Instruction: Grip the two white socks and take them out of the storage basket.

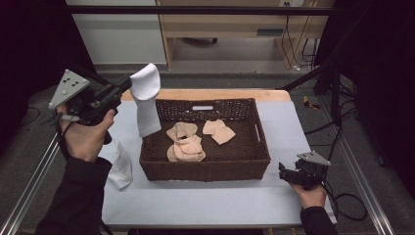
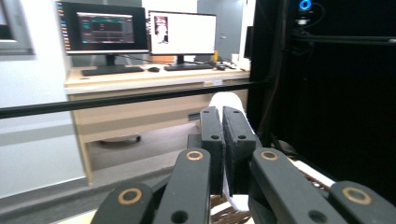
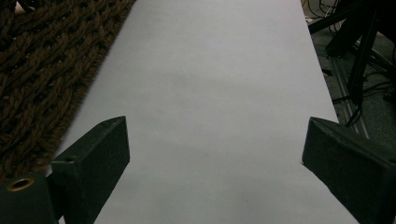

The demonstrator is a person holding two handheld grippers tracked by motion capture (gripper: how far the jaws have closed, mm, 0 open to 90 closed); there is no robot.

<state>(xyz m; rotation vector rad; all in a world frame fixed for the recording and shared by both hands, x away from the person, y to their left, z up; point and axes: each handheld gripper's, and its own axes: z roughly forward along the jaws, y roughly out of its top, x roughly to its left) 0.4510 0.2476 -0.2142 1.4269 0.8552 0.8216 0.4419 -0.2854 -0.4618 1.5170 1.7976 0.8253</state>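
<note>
My left gripper [image 1: 128, 84] is raised at the table's left and is shut on a white sock [image 1: 145, 98], which hangs down over the left rear corner of the brown wicker basket [image 1: 254, 147]. In the left gripper view the white sock [image 2: 228, 103] shows as a thin strip pinched between the closed jaws. Three beige socks [image 1: 186, 147] lie inside the basket. A second white sock [image 1: 120, 166] lies on the table left of the basket. My right gripper [image 1: 284, 172] rests at the right front of the table, jaws wide open over bare white surface [image 3: 210, 93].
The white table [image 1: 205, 200] has free room in front of and right of the basket. The basket wall [image 3: 42, 79] lies close to the right gripper's left jaw. A black bar [image 2: 126, 99] and a desk with monitors [image 2: 140, 32] stand beyond the table.
</note>
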